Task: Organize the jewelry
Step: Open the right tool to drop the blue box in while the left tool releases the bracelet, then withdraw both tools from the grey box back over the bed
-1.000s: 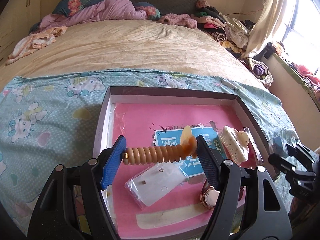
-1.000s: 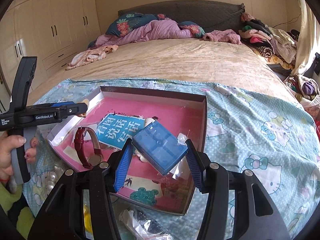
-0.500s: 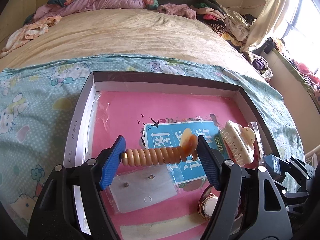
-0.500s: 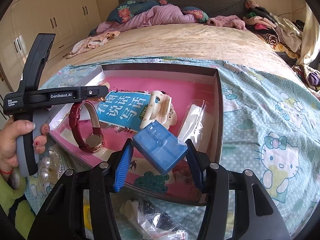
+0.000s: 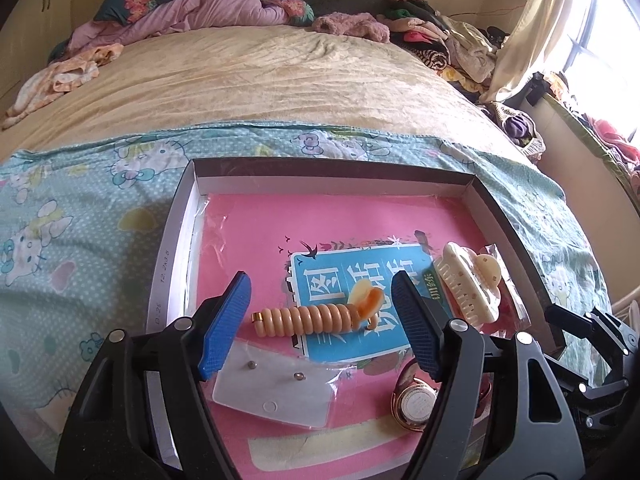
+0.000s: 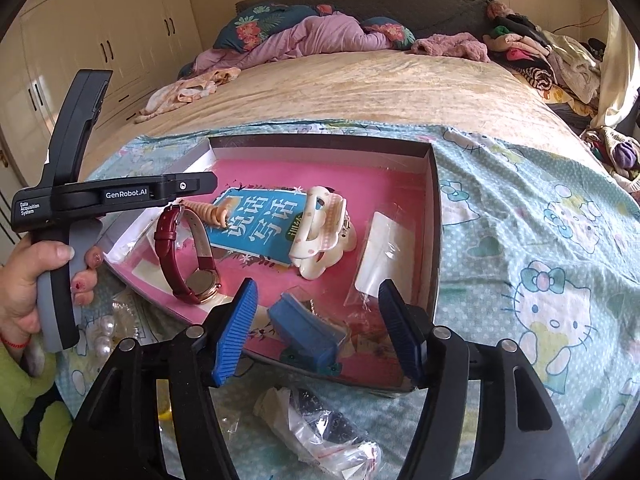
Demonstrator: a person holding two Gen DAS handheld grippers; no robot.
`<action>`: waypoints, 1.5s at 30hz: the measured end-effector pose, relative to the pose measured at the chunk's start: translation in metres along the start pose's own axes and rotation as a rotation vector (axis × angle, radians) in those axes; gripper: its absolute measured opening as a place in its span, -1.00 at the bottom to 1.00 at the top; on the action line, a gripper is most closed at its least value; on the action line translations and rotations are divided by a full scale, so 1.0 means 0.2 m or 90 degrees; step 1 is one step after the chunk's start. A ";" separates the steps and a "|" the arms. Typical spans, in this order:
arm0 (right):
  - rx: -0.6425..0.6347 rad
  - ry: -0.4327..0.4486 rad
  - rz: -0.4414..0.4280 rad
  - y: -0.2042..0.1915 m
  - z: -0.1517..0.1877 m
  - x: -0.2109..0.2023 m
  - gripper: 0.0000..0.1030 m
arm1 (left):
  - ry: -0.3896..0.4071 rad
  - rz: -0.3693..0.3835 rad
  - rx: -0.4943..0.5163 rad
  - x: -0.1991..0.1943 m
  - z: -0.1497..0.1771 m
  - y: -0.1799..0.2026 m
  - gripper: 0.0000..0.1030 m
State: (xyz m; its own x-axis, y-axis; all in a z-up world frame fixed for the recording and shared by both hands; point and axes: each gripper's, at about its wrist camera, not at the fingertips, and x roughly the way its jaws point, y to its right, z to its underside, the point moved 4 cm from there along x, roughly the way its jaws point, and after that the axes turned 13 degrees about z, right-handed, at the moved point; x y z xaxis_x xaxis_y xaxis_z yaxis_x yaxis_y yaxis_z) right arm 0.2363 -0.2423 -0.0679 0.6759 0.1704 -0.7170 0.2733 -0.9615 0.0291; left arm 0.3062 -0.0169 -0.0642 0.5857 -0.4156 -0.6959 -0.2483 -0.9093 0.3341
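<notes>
- Shallow box (image 5: 182, 216) lies on a cartoon-cat blanket (image 5: 80, 208) on the bed; a pink booklet lines its floor.
- Left gripper (image 5: 320, 320): jaws stand open; the orange spiral hair tie (image 5: 308, 318) lies between them on the booklet's blue panel (image 5: 340, 280), clear of both pads.
- Right gripper (image 6: 318, 326): jaws have just been opening; the blue case (image 6: 306, 330) sits between them at the box's near edge, touching neither pad.
- In the box, right-wrist view: red-strapped watch (image 6: 188, 256) on its side, cream hair claw (image 6: 324, 230) on the blue panel, clear packet (image 6: 384, 258) near the right wall.
- Outside the box: pearls (image 6: 106, 330) at the left, crumpled plastic bag (image 6: 320, 432) in front.
- A hand (image 6: 28, 276) grips the left tool's handle, which hides part of the box's left corner.
- Writing: "GenRobot.AI" and "Data Acquisition System" on the left tool; large Chinese characters on the blue panel.
</notes>
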 end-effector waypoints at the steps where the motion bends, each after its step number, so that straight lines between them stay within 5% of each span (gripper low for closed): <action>1: 0.001 0.005 0.001 0.00 0.00 -0.02 0.32 | 0.001 0.000 0.001 -0.01 0.00 0.00 0.25; 7: 0.007 0.028 0.006 0.00 -0.04 -0.09 0.60 | 0.006 -0.005 0.009 -0.05 0.00 0.02 0.41; 15: 0.014 0.052 0.013 0.02 -0.06 -0.19 0.69 | 0.034 -0.014 0.003 -0.18 0.00 0.04 0.81; 30: 0.011 0.114 0.011 -0.02 -0.10 -0.45 0.77 | 0.114 -0.044 0.012 -0.54 0.03 0.08 0.81; 45: 0.000 0.136 0.006 -0.08 -0.06 -0.62 0.83 | 0.127 -0.046 0.027 -0.70 0.19 0.13 0.81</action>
State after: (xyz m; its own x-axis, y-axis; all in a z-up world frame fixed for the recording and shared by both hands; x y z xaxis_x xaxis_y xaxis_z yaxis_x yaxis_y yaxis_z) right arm 0.1563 -0.2465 0.0279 0.8077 0.2037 -0.5532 0.2665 -0.9632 0.0344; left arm 0.1879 0.0165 0.0185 0.7430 -0.3399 -0.5765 -0.2297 -0.9386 0.2573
